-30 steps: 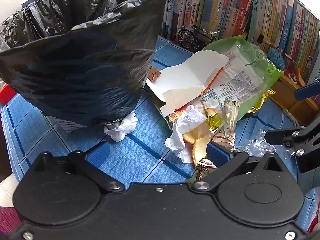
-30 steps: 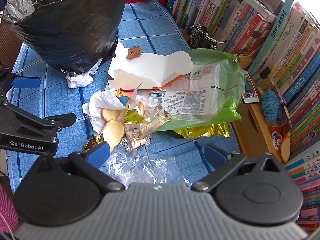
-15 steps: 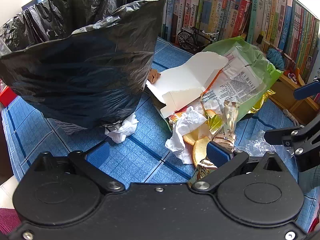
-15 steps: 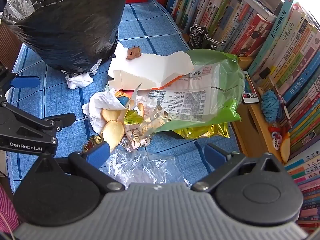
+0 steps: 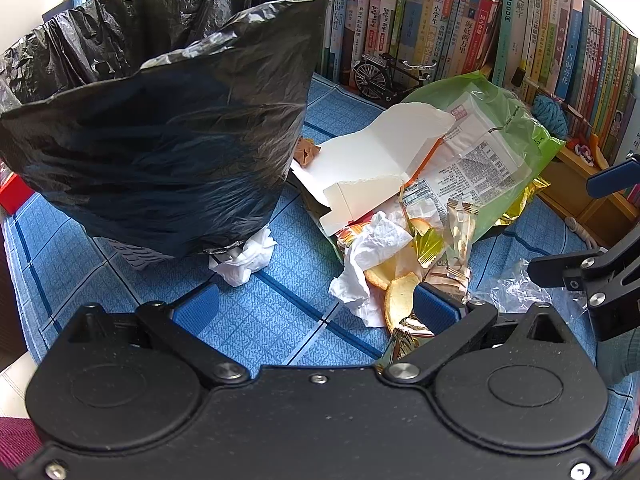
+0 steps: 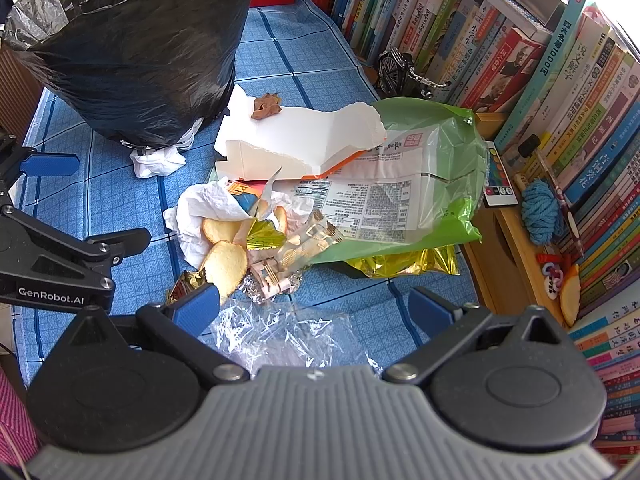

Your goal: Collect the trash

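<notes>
In the left wrist view, a bin lined with a black bag (image 5: 160, 128) fills the upper left of the frame and stands on a blue checked cloth (image 5: 280, 312). A crumpled white tissue (image 5: 244, 258) lies at its foot, touching the bag. The left gripper (image 5: 316, 306) is at the bottom centre with its fingers wide apart and nothing between them. To the right lies the trash pile: a torn white box (image 5: 372, 164), a crumpled tissue (image 5: 376, 248), round crackers (image 5: 400, 296) and a green bag (image 5: 500, 128) before the books (image 5: 440, 32).

In the right wrist view, the right gripper (image 6: 314, 312) is at the bottom centre, also wide open and empty, above a clear plastic wrap (image 6: 280, 336). The pile sits in the middle of the frame.
</notes>
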A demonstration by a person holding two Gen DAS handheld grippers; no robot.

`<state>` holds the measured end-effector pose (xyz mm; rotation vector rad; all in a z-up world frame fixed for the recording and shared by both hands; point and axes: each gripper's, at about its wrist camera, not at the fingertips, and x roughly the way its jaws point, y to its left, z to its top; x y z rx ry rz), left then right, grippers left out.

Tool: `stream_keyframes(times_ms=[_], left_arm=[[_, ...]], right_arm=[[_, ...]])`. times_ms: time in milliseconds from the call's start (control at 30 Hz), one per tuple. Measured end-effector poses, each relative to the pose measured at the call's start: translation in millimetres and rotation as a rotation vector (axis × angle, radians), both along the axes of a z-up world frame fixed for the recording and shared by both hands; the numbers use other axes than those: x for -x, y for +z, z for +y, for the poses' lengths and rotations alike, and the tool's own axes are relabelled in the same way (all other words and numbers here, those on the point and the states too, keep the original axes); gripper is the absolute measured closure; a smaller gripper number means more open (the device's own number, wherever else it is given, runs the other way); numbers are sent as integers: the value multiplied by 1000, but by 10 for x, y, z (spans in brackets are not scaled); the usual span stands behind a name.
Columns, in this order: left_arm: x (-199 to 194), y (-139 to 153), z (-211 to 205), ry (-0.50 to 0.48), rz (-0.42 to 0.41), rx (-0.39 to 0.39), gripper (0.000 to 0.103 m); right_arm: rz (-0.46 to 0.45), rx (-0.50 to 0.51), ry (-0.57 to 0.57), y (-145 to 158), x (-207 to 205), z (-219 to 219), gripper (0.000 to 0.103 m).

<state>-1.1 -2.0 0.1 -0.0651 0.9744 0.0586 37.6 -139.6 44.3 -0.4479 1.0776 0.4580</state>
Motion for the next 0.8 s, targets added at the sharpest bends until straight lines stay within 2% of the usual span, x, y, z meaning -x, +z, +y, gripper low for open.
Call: stream_keyframes(times_ms=[800], left_arm=[[11,17,-21,-6,-9,-7,0]], right_arm=[[-1,1,0,-4,1,-2,0]])
